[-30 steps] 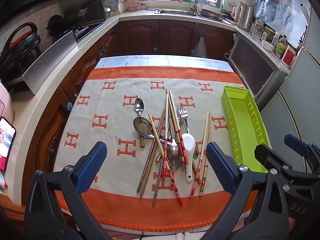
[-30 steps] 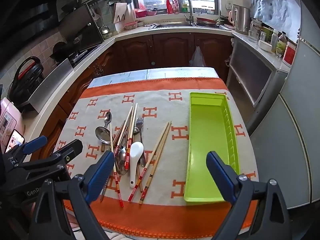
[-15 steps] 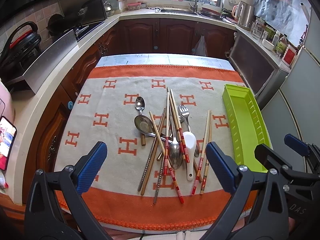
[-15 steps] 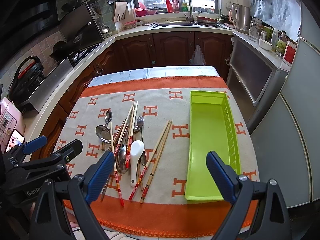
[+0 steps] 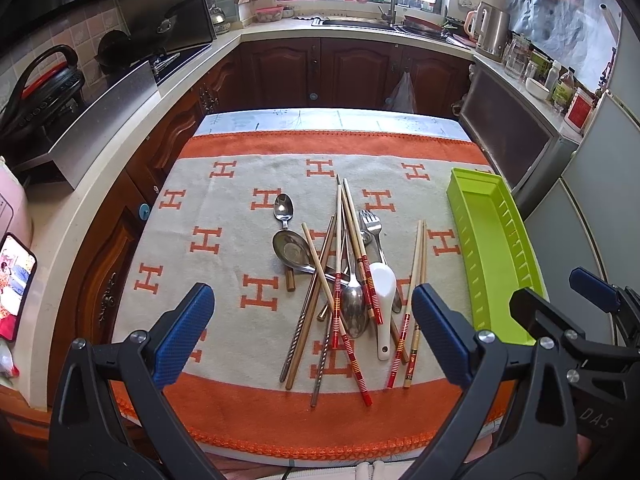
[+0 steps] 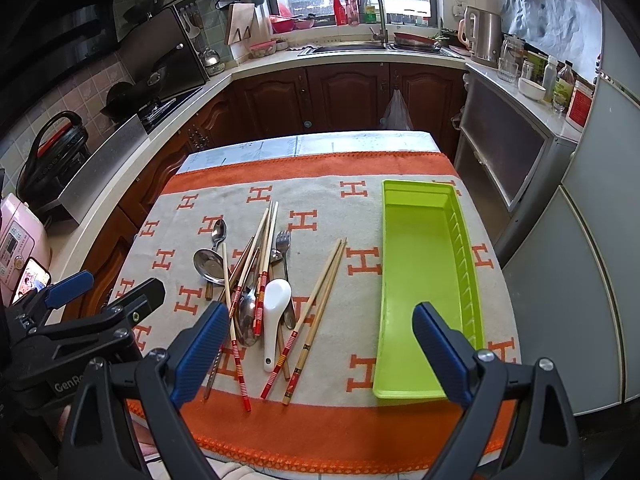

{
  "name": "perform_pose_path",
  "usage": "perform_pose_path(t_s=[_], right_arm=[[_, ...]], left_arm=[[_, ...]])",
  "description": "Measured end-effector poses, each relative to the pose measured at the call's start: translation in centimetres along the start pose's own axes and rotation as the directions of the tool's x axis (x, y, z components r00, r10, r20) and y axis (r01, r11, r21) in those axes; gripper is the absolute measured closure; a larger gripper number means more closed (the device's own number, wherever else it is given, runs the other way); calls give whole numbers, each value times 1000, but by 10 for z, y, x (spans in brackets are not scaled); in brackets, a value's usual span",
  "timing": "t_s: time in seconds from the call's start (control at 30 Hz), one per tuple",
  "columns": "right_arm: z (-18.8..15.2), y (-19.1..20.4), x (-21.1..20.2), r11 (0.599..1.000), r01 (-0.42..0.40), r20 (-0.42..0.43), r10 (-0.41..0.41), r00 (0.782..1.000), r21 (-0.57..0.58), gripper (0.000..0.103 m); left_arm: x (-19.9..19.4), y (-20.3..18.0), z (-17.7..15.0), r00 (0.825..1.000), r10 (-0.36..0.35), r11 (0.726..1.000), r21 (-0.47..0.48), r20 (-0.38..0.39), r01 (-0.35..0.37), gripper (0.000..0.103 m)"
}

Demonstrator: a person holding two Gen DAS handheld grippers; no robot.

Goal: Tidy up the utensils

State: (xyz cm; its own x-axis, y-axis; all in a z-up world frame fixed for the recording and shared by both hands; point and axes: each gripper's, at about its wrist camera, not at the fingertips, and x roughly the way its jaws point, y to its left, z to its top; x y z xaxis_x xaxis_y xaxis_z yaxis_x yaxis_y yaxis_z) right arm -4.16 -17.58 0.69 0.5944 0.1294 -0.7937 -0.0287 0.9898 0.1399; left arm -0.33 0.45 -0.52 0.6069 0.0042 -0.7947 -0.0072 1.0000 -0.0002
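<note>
A pile of utensils lies mid-table on the orange and beige cloth: several chopsticks, metal spoons, a fork, a ladle and a white ceramic spoon; it also shows in the right wrist view. A pair of chopsticks lies apart to the right. An empty green tray stands on the right, also in the left wrist view. My left gripper is open above the near table edge. My right gripper is open beside it, over the near edge.
The table stands in a kitchen, with dark cabinets beyond it, a counter with a stove at the left and a grey cabinet and fridge at the right. A phone lies at the left.
Both grippers have drifted slightly forward and stay open. The utensils and tray have not moved.
</note>
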Motion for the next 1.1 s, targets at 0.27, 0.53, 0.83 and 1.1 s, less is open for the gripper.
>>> perform_pose_path(t_s=[0.27, 0.53, 0.83, 1.1], right_arm=[[-2, 2, 0, 1000, 2, 1, -2, 1000, 1, 10], [-6, 2, -7, 1000, -4, 7, 3, 1000, 7, 10], [-4, 4, -14, 1000, -18, 4, 18, 1000, 1, 10], [8, 9, -32, 999, -21, 44, 22, 999, -30, 10]], left_arm=[[-6, 2, 0, 1000, 16, 1000, 12, 10, -16, 4], [-11, 1, -1, 1000, 23, 1000, 20, 16, -24, 4], [-15, 1, -5, 1000, 13, 1000, 18, 15, -13, 4], [-24, 16, -1, 999, 31, 999, 10, 16, -31, 4]])
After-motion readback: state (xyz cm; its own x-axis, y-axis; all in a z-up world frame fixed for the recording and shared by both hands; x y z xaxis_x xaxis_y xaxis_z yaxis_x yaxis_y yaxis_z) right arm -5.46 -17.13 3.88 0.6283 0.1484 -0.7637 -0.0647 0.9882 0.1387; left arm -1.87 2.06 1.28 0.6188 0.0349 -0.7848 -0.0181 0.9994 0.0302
